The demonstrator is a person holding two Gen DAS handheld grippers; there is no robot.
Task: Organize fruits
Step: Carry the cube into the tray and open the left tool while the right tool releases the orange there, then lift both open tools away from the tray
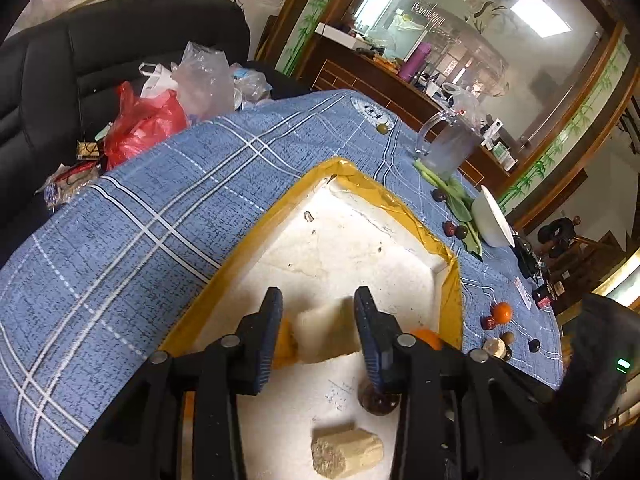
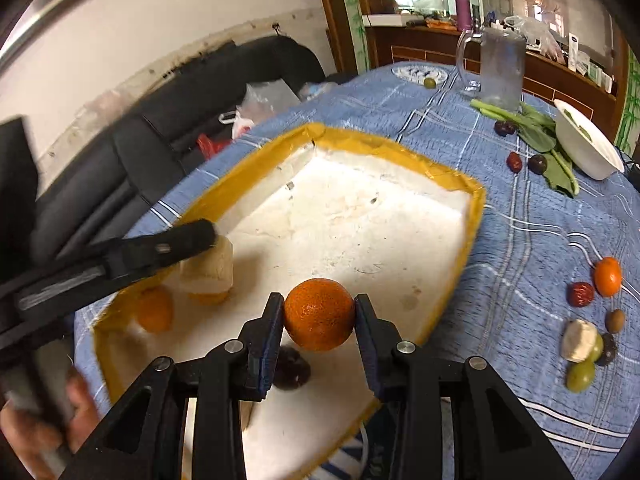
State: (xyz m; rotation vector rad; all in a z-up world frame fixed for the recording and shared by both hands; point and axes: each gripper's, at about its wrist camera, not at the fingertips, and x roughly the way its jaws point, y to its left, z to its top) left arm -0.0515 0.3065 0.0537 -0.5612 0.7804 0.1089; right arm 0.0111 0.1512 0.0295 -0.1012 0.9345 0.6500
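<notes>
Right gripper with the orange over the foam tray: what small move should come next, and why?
Probably lower it a little and open. The right gripper is shut on the orange, which already sits above the white floor of the yellow-taped tray, beside a dark fruit. The left gripper holds a pale chunk well aside.

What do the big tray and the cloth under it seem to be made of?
The tray looks like white foam board, matte, pitted and stained, with glossy yellow tape along its rim. The tablecloth looks like woven fabric, matte blue with white check lines; its fine speckled weave and soft wrinkles suggest cotton, though that is uncertain.
</notes>
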